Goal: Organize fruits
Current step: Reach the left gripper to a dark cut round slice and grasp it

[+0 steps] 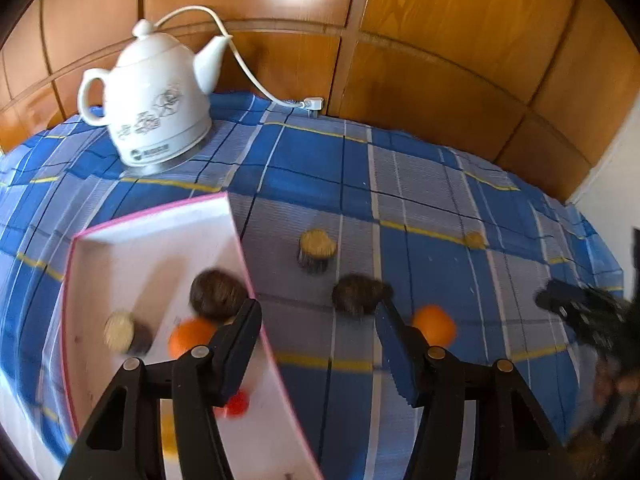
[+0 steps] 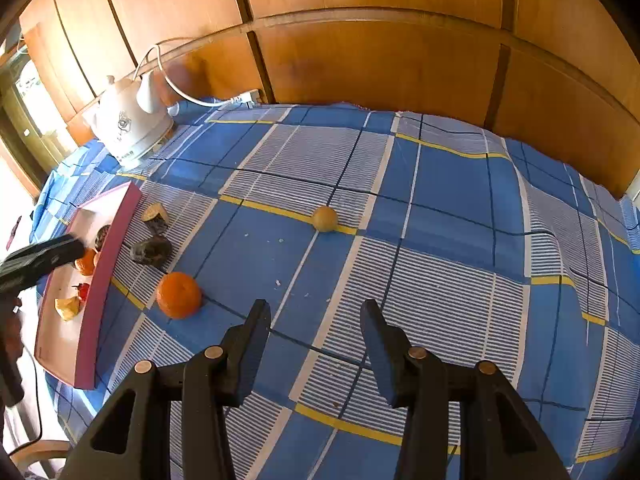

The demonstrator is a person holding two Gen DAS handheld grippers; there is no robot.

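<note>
Fruits (image 2: pixel 178 294) lie beside pink tray (image 2: pixel 105 264).

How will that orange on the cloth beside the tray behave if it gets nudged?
The orange looks round, so it would probably roll. Its flattish underside and the soft checked cloth may stop it soon. The dimpled peel likely grips well.

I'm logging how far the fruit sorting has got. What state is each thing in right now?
Left gripper: jaws apart, nothing between them.
Right gripper: jaws apart, holding nothing.
Pink tray: on the cloth, holds several fruits.
Orange: on the cloth, outside the tray.
Dark whole fruit: on the cloth beside the tray.
Cut fruit: on the cloth.
Small yellow fruit: alone mid-table.
Kettle: upright, lid on.
</note>
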